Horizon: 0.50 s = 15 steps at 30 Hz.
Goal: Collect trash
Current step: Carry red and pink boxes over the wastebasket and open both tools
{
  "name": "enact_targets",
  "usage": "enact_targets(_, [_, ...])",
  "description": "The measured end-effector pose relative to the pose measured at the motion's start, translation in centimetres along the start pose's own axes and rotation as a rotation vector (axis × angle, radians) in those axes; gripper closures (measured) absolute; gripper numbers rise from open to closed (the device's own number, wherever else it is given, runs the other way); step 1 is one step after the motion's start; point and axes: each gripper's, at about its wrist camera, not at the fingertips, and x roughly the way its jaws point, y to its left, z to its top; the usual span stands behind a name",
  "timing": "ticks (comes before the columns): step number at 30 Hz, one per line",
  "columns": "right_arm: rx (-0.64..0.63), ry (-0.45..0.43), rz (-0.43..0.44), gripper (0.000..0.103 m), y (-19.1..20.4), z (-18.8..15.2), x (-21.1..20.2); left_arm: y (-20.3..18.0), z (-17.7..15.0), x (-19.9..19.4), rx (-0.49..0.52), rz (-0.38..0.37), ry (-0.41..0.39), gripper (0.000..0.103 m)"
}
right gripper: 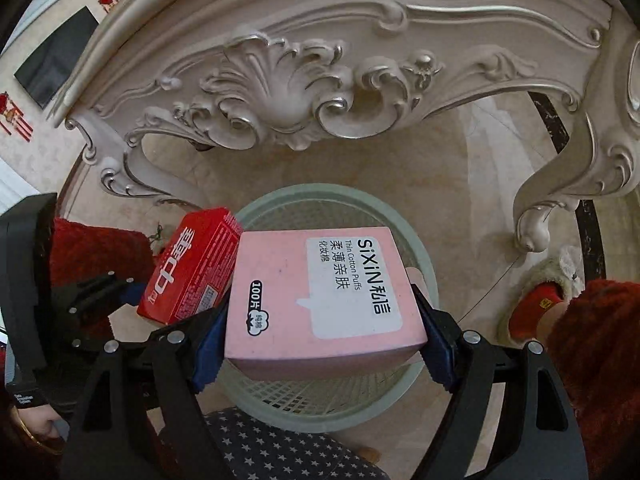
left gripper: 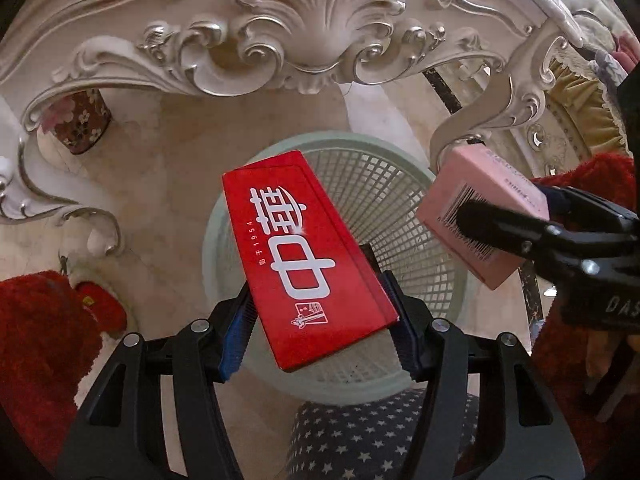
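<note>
My left gripper point(left gripper: 320, 332) is shut on a flat red box point(left gripper: 304, 256) with white characters, held over the pale green mesh waste basket point(left gripper: 400, 192) on the floor. My right gripper point(right gripper: 320, 332) is shut on a pink cotton-puff box point(right gripper: 324, 296) and hangs above the same basket point(right gripper: 420, 256). In the left wrist view the pink box point(left gripper: 480, 216) sits at the right, with one black right finger across its barcode. In the right wrist view the red box point(right gripper: 192, 268) is at the left, just beside the pink box.
An ornate carved white table point(left gripper: 304, 40) with curled legs point(right gripper: 536, 216) arches over the floor behind the basket. A star-patterned grey cushion point(left gripper: 360, 440) lies below the basket. Red fuzzy sleeves point(left gripper: 36, 328) flank both views. A floral can point(left gripper: 82, 124) stands far left.
</note>
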Motion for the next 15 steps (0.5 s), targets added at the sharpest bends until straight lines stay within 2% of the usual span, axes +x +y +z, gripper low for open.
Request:
enact_targets(2, [-0.005, 0.019, -0.004, 0.026, 0.1, -0.1, 0.8, 0.2, 0.3, 0.2, -0.007, 0.003, -0.001, 0.041])
enact_targets(4, [-0.007, 0.035, 0.000, 0.025, 0.1, -0.5, 1.2, -0.2, 0.3, 0.5, -0.014, 0.035, 0.004, 0.021])
enact_targets(5, [-0.008, 0.046, -0.008, 0.025, 0.1, -0.5, 1.5, -0.1, 0.4, 0.7, -0.015, 0.049, 0.004, 0.019])
enact_targets(9, [0.008, 0.042, -0.028, 0.025, -0.3, -0.7, 1.1, 0.3, 0.4, 0.7, -0.029, 0.044, 0.007, 0.011])
enact_targets(15, [0.027, 0.022, -0.031, 0.022, -0.7, -0.7, 0.8, 0.9, 0.2, 0.7, -0.045, 0.041, 0.010, 0.011])
